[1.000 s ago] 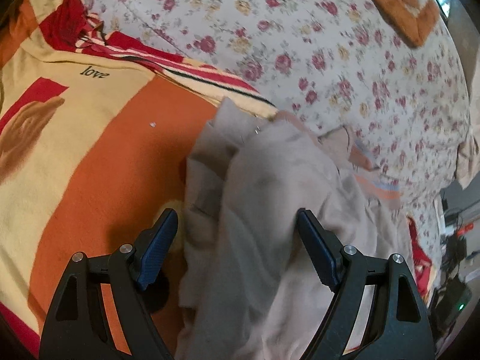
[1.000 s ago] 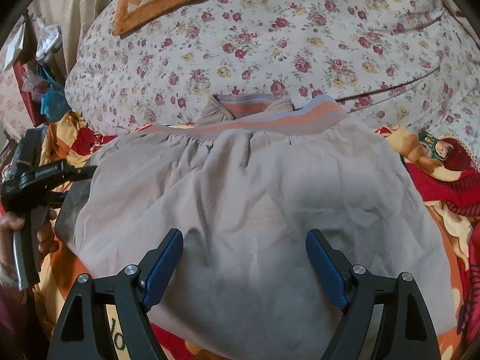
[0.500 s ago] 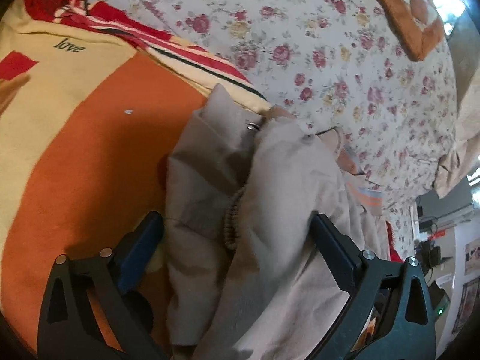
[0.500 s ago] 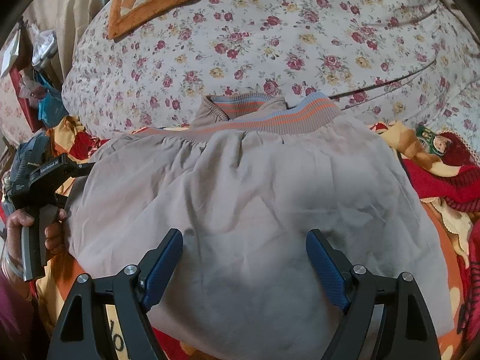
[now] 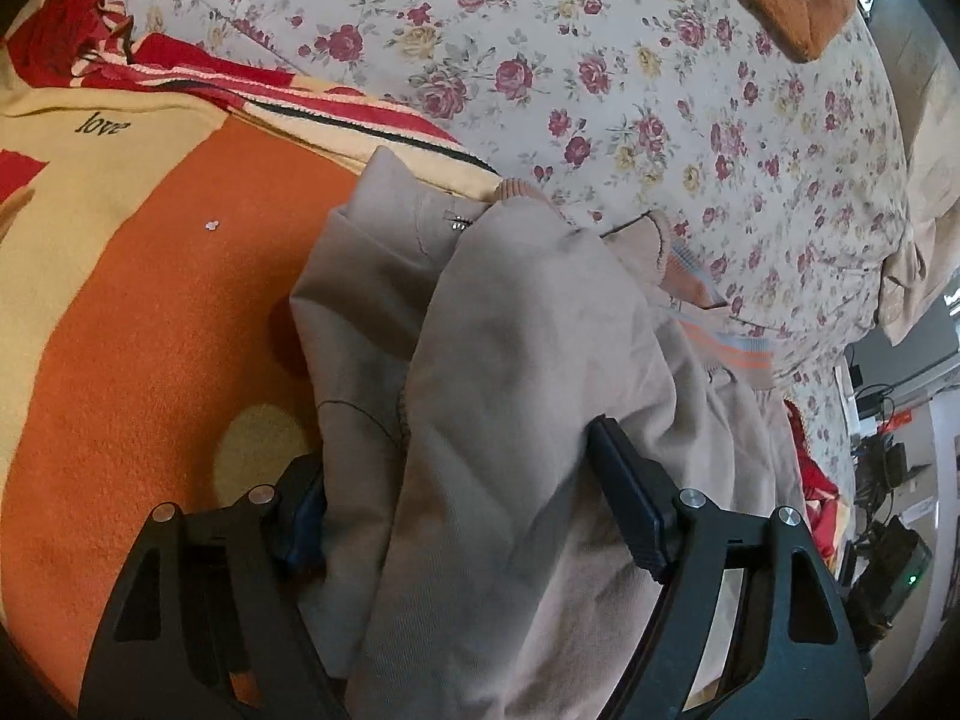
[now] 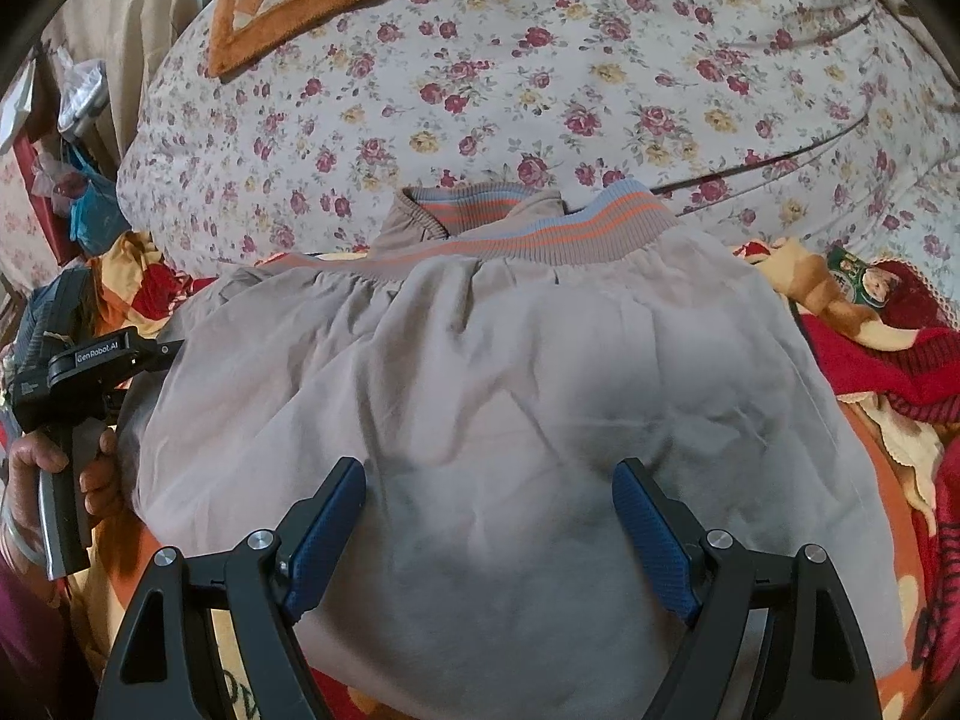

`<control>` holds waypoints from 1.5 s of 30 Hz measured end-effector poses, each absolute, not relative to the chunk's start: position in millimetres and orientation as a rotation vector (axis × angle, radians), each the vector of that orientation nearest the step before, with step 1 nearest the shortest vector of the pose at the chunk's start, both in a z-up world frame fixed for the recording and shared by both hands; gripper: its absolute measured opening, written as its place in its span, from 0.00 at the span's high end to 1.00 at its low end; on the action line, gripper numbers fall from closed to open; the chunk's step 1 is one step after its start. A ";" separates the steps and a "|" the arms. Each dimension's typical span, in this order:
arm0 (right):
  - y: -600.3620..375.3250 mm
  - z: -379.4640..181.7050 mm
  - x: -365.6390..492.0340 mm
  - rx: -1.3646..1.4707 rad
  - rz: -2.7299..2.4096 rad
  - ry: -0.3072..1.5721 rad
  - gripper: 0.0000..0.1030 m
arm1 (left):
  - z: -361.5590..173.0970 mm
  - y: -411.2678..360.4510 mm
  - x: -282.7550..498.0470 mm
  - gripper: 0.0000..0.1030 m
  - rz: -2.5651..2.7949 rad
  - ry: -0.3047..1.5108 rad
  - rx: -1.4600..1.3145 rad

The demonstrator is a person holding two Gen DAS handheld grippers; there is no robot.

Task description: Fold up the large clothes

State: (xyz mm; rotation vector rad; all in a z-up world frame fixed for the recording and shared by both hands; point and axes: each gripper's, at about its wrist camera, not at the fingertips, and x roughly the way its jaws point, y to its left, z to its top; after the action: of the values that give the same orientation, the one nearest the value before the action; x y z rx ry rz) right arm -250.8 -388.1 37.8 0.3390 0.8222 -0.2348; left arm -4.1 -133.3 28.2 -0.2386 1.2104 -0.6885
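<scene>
**Beige jacket partly gathered, fold unfinished**

Left wrist view: left gripper (image 5: 456,498) spread wide around a bunched edge of the beige jacket (image 5: 528,372), cloth heaped between the fingers (image 5: 630,504) but not pinched. Sleeve or side panel lying doubled over the body, a small metal zip pull (image 5: 459,222) showing near the top. Underneath, an orange and cream blanket (image 5: 150,300) on the bed; behind, a floral quilt (image 5: 660,90).

Right wrist view: right gripper (image 6: 489,534) also spread wide, hovering over the lower part of the jacket, gripping nothing. Garment spread broad and fairly flat, striped ribbed hem (image 6: 576,228) at the far edge against the quilt. Left gripper at the garment's left border, held in the person's hand (image 6: 66,468).

Judged progress: early. One side seemingly turned in; other side and the crosswise folds not yet made.
</scene>
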 end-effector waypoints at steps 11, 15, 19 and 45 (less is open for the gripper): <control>-414.5 40.3 -255.3 0.389 -0.334 0.797 0.20 | 35.5 -143.2 -14.2 0.63 -0.731 1.171 -0.175; -437.5 39.4 -264.7 0.512 -0.355 0.779 0.20 | 48.4 -152.7 -28.2 0.84 -0.727 1.137 -0.160; -448.1 46.9 -272.3 0.526 -0.372 0.761 0.20 | 68.7 -159.2 -40.0 0.86 -0.735 1.127 -0.172; -552.9 64.2 -343.4 0.799 -0.594 0.653 0.20 | 102.6 -398.5 -201.5 0.38 -1.175 1.210 0.084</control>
State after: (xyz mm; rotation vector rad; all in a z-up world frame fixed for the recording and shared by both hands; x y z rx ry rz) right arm -343.4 -552.9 64.2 0.7990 0.6529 -0.5937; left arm -201.5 -398.5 102.6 0.0836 1.2104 -1.1752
